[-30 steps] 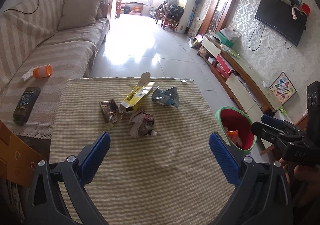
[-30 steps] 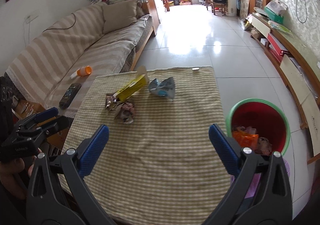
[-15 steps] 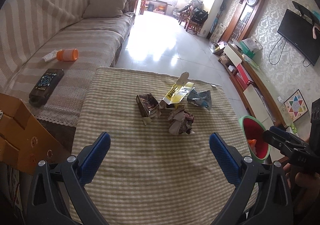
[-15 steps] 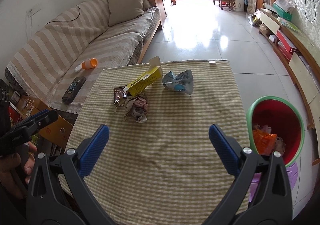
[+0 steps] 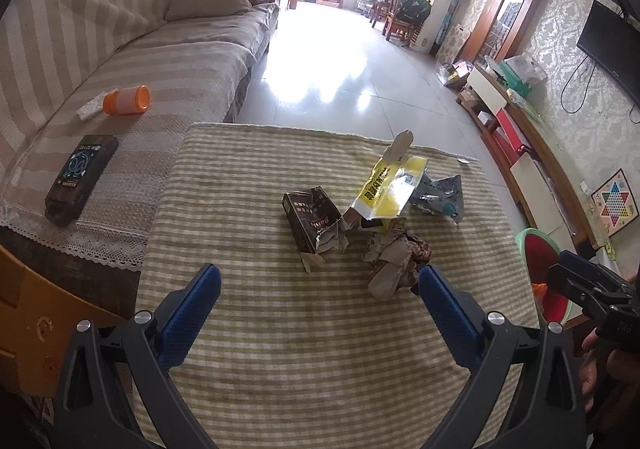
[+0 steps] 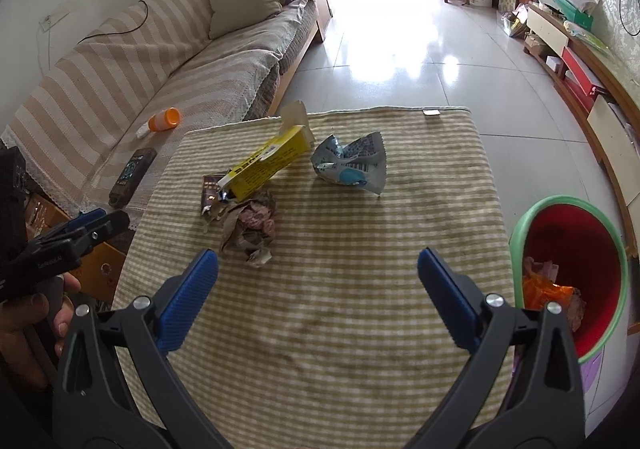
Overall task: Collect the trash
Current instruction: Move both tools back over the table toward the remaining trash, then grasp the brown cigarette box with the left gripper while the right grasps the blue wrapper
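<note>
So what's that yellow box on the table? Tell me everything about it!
The yellow box is a long, thin cardboard carton with black writing on its side. Its far end is torn open, with a pale flap sticking up. It lies tilted on the striped tablecloth, its near end propped on the dark brown packet and the crumpled paper wad. A silver-blue wrapper sits just beside it.
</note>
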`<state>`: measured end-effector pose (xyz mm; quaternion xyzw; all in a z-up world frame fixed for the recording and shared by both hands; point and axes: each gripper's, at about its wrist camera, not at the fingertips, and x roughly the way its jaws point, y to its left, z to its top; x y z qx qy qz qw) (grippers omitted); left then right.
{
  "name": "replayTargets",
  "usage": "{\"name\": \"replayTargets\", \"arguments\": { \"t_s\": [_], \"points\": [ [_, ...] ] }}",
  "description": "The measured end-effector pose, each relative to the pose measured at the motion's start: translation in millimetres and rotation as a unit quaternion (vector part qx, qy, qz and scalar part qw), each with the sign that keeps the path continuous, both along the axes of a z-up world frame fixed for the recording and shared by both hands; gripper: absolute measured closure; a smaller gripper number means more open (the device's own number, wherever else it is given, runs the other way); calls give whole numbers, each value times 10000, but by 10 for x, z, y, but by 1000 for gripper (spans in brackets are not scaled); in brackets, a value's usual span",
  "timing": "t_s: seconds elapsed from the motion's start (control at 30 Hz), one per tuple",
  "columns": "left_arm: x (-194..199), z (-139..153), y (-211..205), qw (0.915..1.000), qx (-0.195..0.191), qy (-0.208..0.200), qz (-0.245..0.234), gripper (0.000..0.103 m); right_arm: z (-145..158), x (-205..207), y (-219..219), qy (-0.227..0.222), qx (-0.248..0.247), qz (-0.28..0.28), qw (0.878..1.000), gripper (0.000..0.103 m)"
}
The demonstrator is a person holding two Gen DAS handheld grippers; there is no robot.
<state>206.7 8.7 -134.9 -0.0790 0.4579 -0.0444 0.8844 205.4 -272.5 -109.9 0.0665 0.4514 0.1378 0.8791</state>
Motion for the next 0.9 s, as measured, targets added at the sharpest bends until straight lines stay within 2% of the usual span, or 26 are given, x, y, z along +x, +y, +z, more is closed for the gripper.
{"name": "replayTargets", "arguments": {
  "t_s": [0.4, 0.6, 0.73, 0.83, 0.9],
  "points": [
    [680, -639, -183, 9961, 503, 701, -181, 12, -398, 625, -105, 245, -45, -103, 9996, 5],
    [871, -848, -206, 9938, 712, 839, -177, 17, -541, 852, -129, 319, -53, -140, 9994, 5],
    [972, -928, -172, 9940, 644, 882, -63, 19, -621, 1001, -96, 356, -95, -119, 9993, 5],
    [1009, -953, -180, 9943, 632, 860, -26, 30, -697, 1144, -21, 402, -115, -32, 9991, 5],
    [1022, -967, -178, 9943, 623, 866, -26, 40, -747, 1240, 43, 402, -195, 46, 9990, 5]
  ]
}}
